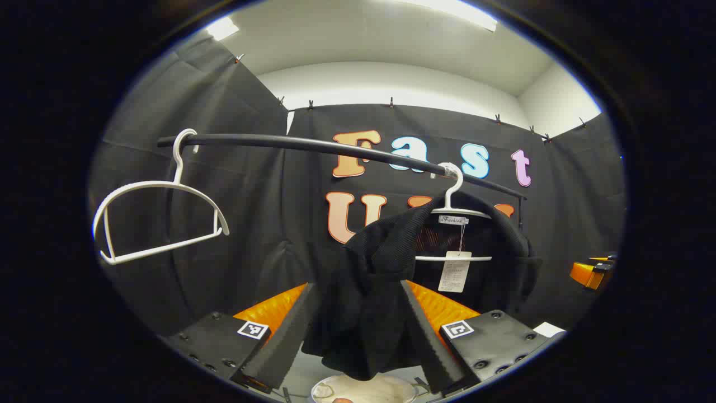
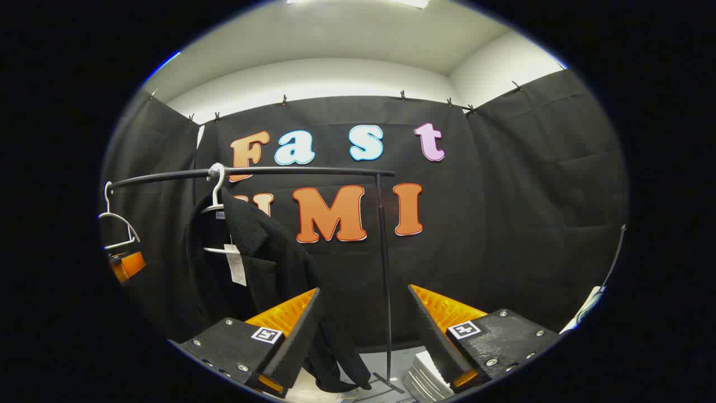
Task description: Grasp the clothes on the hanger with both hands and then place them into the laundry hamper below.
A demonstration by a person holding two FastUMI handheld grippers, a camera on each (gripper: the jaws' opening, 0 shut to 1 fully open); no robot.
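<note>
A black garment (image 1: 386, 252) hangs on a white hanger (image 1: 457, 211) from the black rail (image 1: 313, 146). A paper tag (image 1: 454, 271) dangles at its collar. Its left side droops down between the fingers of my left gripper (image 1: 356, 285), which is open with the cloth filling the gap; the fingers do not visibly press on it. The white rim of the hamper (image 1: 363, 388) shows below the cloth. In the right gripper view the garment (image 2: 263, 263) hangs to the left of my right gripper (image 2: 363, 289), whose fingers stand open on nothing, its left finger (image 2: 296, 336) near the hem.
An empty white hanger (image 1: 162, 215) hangs at the rail's left end. The rail's upright post (image 2: 384, 268) stands just beyond my right gripper. A white ribbed object (image 2: 422, 374) sits low by the right finger. The right gripper (image 1: 590, 274) and the left gripper (image 2: 127, 266) each show at a view's edge.
</note>
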